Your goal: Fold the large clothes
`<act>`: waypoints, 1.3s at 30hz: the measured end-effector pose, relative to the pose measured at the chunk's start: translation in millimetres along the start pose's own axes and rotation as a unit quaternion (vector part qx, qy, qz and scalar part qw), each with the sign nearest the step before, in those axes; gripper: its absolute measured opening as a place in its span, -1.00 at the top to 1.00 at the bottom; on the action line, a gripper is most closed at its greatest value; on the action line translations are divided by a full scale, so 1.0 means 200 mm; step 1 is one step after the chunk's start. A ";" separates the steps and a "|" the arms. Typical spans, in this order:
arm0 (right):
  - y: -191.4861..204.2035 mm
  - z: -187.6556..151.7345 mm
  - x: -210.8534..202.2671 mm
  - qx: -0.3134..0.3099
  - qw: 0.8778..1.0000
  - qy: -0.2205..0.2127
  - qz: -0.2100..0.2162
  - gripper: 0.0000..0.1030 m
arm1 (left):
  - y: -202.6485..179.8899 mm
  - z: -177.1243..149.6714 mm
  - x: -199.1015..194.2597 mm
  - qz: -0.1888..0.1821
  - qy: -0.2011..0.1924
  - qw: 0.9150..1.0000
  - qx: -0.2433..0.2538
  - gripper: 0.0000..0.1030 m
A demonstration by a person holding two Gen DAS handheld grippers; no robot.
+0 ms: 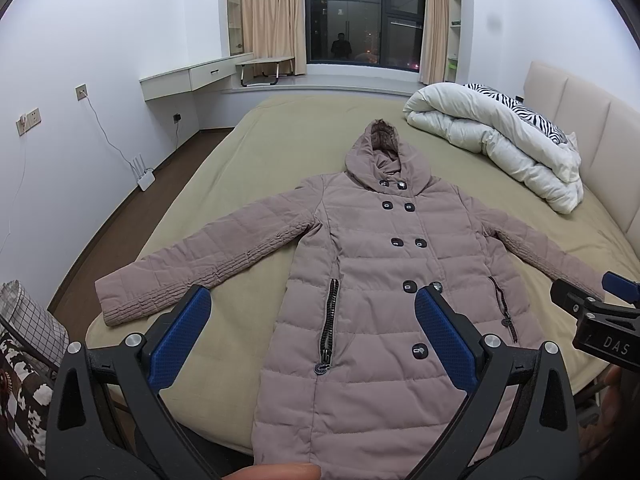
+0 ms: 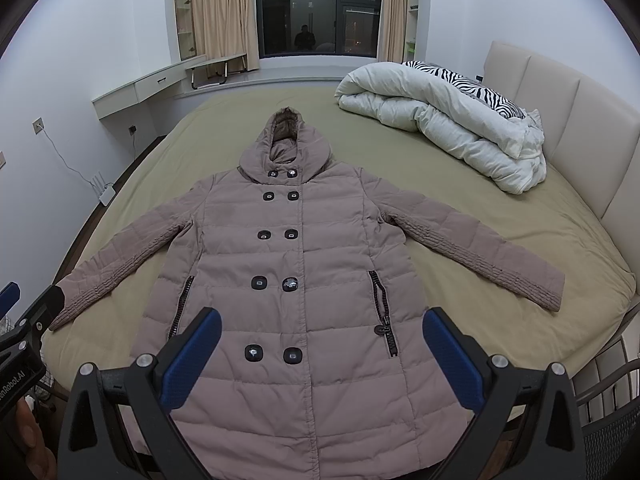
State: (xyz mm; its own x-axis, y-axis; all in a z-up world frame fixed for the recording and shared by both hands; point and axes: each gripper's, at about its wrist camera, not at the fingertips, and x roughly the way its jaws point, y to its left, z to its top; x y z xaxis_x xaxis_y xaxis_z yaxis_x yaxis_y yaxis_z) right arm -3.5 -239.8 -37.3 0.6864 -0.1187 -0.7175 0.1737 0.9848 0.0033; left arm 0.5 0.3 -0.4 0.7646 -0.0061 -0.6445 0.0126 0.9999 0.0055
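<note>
A long mauve padded coat with a hood and dark buttons lies flat, face up, on the olive bed sheet, sleeves spread out to both sides. It also shows in the right wrist view. My left gripper is open and empty, held above the coat's lower left part. My right gripper is open and empty above the coat's lower middle. The right gripper's body shows at the right edge of the left wrist view. The left gripper's body shows at the left edge of the right wrist view.
A rolled white duvet with a zebra pillow lies at the head of the bed by the beige headboard. A wall desk, a router on the floor and a checked bag stand to the left.
</note>
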 end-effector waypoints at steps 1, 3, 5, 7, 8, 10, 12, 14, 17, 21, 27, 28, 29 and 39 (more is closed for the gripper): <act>0.00 0.00 0.00 0.000 1.000 0.000 0.000 -1.00 | 0.00 0.00 0.00 0.000 0.000 1.000 0.000 -1.00; 0.00 0.00 0.00 0.000 1.000 0.001 0.000 -1.00 | 0.00 0.00 0.00 0.000 0.000 1.000 0.000 -1.00; 0.00 0.00 0.01 0.000 1.000 0.001 0.000 -1.00 | 0.00 0.00 0.00 0.001 0.000 1.000 0.000 -1.00; 0.00 0.00 0.01 0.000 1.000 0.001 0.000 -1.00 | 0.00 0.00 0.00 0.000 0.000 1.000 0.000 -1.00; 0.00 0.00 0.01 0.000 1.000 0.001 0.000 -1.00 | 0.00 0.00 0.00 0.000 0.000 1.000 0.000 -1.00; 0.00 0.00 0.01 0.000 1.000 0.001 0.000 -1.00 | 0.00 0.00 0.00 0.000 0.000 1.000 0.000 -1.00; 0.00 0.00 0.01 0.000 1.000 0.001 0.000 -1.00 | 0.00 0.00 0.00 0.000 0.000 1.000 -0.001 -1.00; 0.00 0.00 0.02 0.000 1.000 0.002 0.000 -1.00 | 0.00 0.00 0.00 0.000 0.000 1.000 0.000 -1.00; 0.01 0.00 0.02 0.000 1.000 0.002 0.000 -1.00 | 0.00 0.00 0.00 0.000 0.000 1.000 -0.001 -1.00; 0.01 0.00 0.03 0.000 1.000 0.002 0.000 -1.00 | 0.00 0.00 0.00 -0.001 0.000 1.000 -0.001 -1.00; 0.01 -0.01 0.03 -0.001 1.000 0.003 0.000 -1.00 | 0.00 0.00 0.00 -0.001 0.000 1.000 -0.001 -1.00; 0.01 -0.01 0.03 0.000 1.000 0.003 0.000 -1.00 | 0.00 0.00 0.00 -0.001 0.000 1.000 -0.001 -1.00; 0.01 -0.01 0.03 0.000 1.000 0.003 0.001 -1.00 | 0.00 0.00 0.00 0.000 0.000 1.000 -0.001 -1.00; 0.01 -0.01 0.04 -0.001 1.000 0.005 0.001 -1.00 | 0.00 0.00 0.00 -0.001 0.000 1.000 -0.001 -1.00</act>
State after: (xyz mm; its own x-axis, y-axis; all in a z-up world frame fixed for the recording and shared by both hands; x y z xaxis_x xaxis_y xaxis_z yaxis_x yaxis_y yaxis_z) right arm 0.8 -238.5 -45.0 0.6798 -0.1161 -0.7242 0.1717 0.9851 0.0032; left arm 0.4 0.7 -0.3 0.7642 -0.0072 -0.6450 0.0121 0.9999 0.0032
